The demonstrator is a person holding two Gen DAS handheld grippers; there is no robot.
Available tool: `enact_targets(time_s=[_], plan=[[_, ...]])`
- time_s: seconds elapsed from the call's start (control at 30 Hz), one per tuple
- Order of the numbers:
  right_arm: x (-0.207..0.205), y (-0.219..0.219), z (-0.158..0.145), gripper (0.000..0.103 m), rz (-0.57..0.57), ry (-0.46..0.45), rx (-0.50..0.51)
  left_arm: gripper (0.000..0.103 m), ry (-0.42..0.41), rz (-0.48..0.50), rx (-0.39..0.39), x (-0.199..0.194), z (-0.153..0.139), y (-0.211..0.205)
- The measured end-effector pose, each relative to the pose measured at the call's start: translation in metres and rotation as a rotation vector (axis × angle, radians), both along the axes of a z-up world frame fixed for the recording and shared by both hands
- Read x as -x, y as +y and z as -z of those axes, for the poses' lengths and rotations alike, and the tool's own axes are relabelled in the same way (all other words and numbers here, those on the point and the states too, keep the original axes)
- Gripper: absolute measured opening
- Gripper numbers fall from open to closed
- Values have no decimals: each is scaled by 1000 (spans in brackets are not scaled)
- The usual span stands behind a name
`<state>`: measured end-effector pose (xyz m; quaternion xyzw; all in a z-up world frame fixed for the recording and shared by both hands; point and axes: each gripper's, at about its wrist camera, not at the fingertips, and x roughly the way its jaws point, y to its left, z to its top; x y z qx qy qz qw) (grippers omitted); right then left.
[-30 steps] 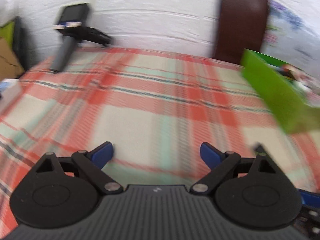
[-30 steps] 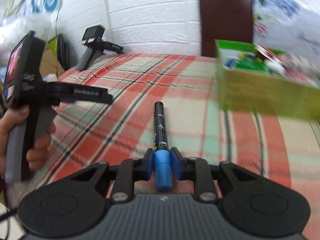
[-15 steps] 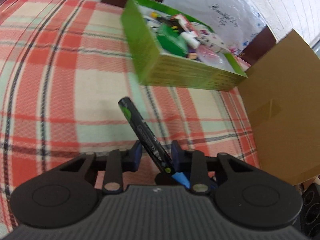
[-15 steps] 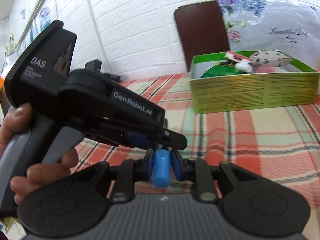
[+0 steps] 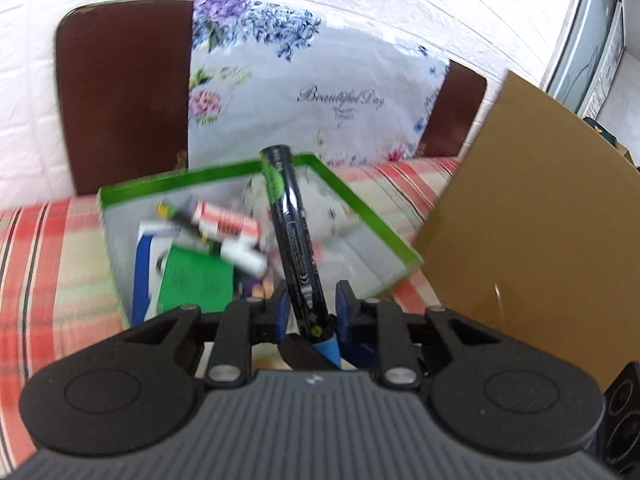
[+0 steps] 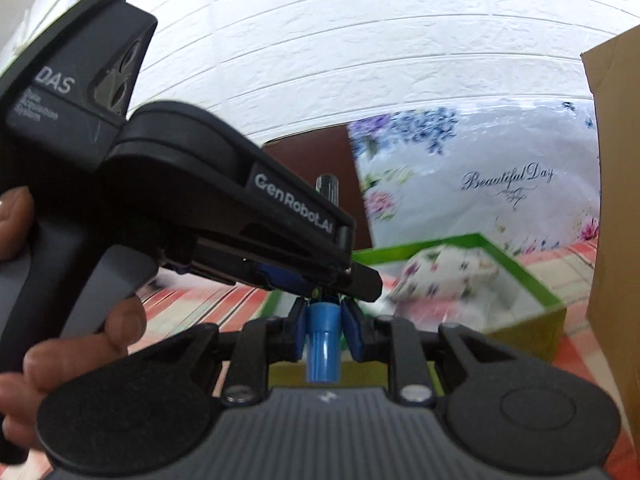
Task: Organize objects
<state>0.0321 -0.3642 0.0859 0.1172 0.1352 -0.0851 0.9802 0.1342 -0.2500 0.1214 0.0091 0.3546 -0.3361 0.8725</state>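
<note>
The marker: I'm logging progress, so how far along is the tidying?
Done: the green box on the plaid cloth already holds several items. In hand: the black marker is clamped by both the left gripper and the right gripper, which pinches its blue cap, raised in front of the box. Left: getting the marker into the box. Other loose items cannot be seen.

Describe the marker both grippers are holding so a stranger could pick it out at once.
Find the green box on the plaid tablecloth, in front of the floral pillow. Above its near side, the left gripper and right gripper clamp one marker. Unlike the stationery lying loose in the box, it is held in the air: a black barrel with a green label and blue cap.
</note>
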Motion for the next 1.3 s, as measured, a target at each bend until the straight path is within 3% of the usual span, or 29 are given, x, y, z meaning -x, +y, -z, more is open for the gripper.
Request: enact_targets(time_s=[0.2,0.27,0.4,0.53,0.83,1.13,1.2,1.3], plan=[[-57,-22,13,20,64,24,-6,28,-22,-17,-68,-52,10,-25],[-77,-28,23,20,92,68,-9,36,-24,-50,-111,-69,19,-31],[-104,-45,42,22,125,151,-79,42,-4,-105,-152,-88,35,-31],[-91,-39,42,34,131,113,-66,49,-18,-121,-167,-82,36,-25],[-18,-24,21,35,176,16,-84,55,-88,-140,-128,-34,7,-5],[48,-8,21,42,190,50,-85,59,-194,-121,-168,39,3,9],[56,-5,21,43,197,60,-90,68,-215,-129,-183,53,5,15],[68,-2,16,46,206,56,-91,70,-236,-141,-194,69,5,23]])
